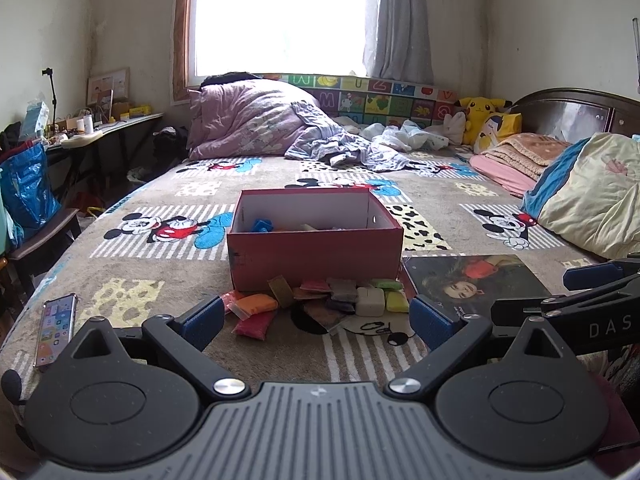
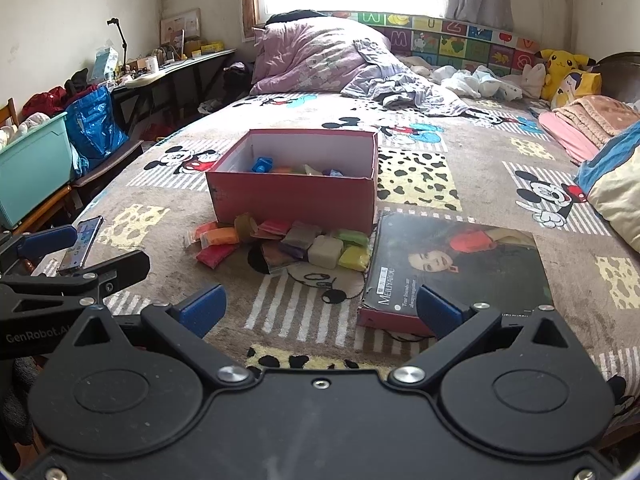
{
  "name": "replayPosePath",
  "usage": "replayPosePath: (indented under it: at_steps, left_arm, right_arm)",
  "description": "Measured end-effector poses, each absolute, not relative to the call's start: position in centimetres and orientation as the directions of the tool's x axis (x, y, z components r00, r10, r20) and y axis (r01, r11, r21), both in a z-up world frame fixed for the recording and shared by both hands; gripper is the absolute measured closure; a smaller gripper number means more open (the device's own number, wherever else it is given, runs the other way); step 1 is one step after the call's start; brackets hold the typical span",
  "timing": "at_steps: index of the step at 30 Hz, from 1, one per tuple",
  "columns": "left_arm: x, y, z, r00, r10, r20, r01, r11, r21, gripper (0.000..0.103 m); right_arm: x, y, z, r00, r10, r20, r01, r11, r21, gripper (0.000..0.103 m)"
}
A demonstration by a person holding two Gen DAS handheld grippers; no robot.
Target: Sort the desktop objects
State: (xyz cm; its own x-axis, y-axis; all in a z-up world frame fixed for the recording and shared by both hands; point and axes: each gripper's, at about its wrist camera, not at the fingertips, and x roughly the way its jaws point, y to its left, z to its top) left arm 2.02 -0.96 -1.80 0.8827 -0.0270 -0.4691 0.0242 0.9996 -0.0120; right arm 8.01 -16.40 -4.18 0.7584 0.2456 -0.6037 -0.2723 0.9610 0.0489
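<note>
The clay packets [image 2: 288,242] lie in a loose heap on the bed [image 2: 460,196], touching the near wall of the red box [image 2: 294,200]. The box already holds a few pieces (a blue one shows); most of the sorting appears undone. The left claw [image 1: 316,320] and right claw [image 2: 320,306] hover spread, empty, short of the heap. A lid [image 2: 456,268] lies beside it.

Packets [image 2: 280,244] before box [image 2: 294,200] — lid [image 2: 460,264] right
</note>
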Motion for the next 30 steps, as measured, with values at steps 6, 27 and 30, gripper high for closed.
replayPosePath:
  at_steps: [6,27,30]
  left_arm:
    - [4.1,0.0,-3.4,0.859,-0.04,-0.511,0.029,0.999,-0.031,0.004]
    - [13.7,5.3,-11.9,0.813,-0.018,-0.582,0.008,1.0,-0.021,0.004]
    - [15.0,5.6,-12.6,0.815,-0.017,-0.579,0.021,1.0,0.0,0.004]
  right_arm:
    - [9.3,-16.3,-5.7,0.729,0.289,-0.62,-0.32,0.945,0.064,0.001]
    - [18.4,-14.2,-13.2,0.697,0.321,-0.641,-0.373,0.926,0.059,0.001]
    - [19.9,-13.6,-14.2,0.685,0.312,-0.658,-0.387,0.921,0.034,0.001]
